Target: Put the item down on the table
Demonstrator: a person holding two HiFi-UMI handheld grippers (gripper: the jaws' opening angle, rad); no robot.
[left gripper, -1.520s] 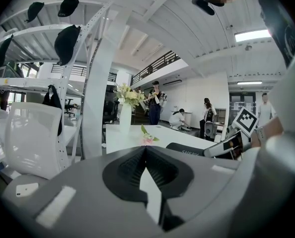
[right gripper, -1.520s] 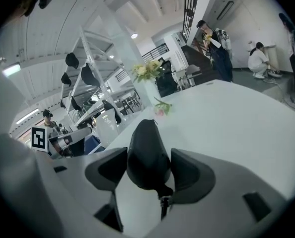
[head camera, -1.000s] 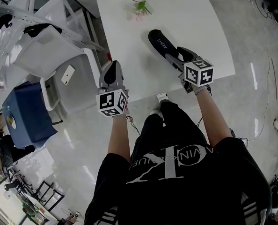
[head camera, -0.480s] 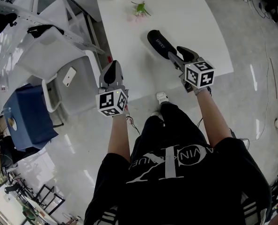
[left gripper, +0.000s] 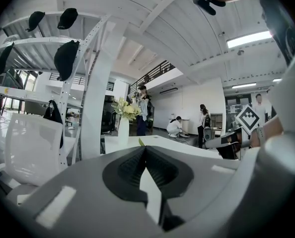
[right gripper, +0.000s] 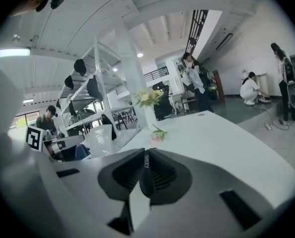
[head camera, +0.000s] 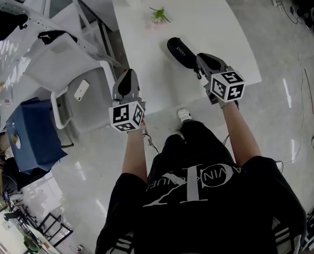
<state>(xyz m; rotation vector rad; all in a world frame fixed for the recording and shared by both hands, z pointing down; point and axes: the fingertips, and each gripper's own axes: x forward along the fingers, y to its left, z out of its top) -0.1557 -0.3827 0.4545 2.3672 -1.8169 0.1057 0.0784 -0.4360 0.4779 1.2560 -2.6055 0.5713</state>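
Black and oblong with white lettering, the item [head camera: 179, 51] is clenched at its near end by the right claw [head camera: 198, 62]. The right gripper view shows the jaws pinching its thin edge, so it juts forward over the white tabletop [head camera: 215, 20]. That end grip probably leaves its length free to be laid flat. It looks low over the surface, but I cannot tell whether it touches. The spot beneath is bare, well short of the pink flower [head camera: 158, 16] lying farther up, a sensible place to let go. The left claw [head camera: 128, 80] is closed on nothing and hangs by the tabletop's near left edge, apparently kept out of the way since one grip is enough
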